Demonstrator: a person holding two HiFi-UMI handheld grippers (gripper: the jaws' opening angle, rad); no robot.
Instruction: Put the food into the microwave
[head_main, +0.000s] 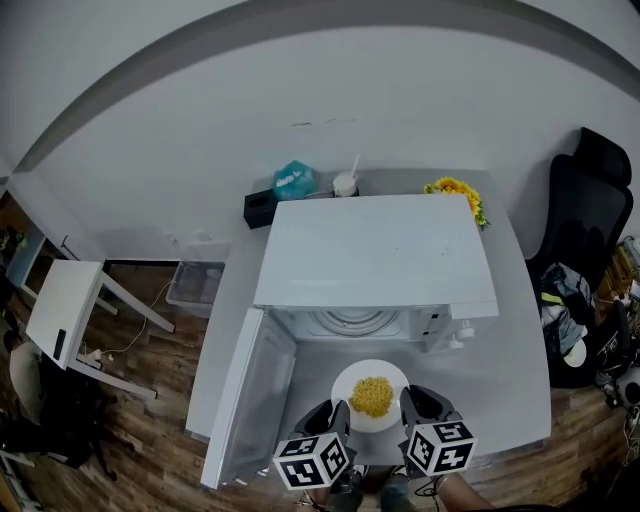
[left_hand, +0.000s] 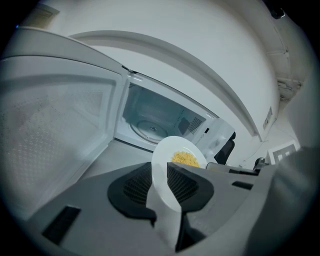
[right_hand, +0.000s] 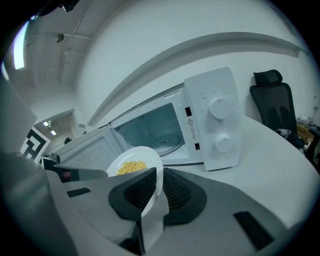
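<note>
While both tools clamp opposite rims, the white plate (head_main: 348, 381) of yellow food (head_main: 372, 396) hangs just in front of the open microwave (head_main: 375, 250). Jaws of the left gripper (head_main: 337, 418) pinch its left edge, the right gripper (head_main: 417, 405) its right; the door (head_main: 245, 400) stands wide at left.

The left gripper (head_main: 338, 412) and the right gripper (head_main: 416, 402) are covering opposite rims of the round white plate (head_main: 372, 367), each rim disappearing between dark grey ribbed jaw pads (left_hand: 137, 187). Ahead of the right gripper, the white microwave (right_hand: 202, 92) is carrying a small warning label (right_hand: 190, 130) with print too small to read.
</note>
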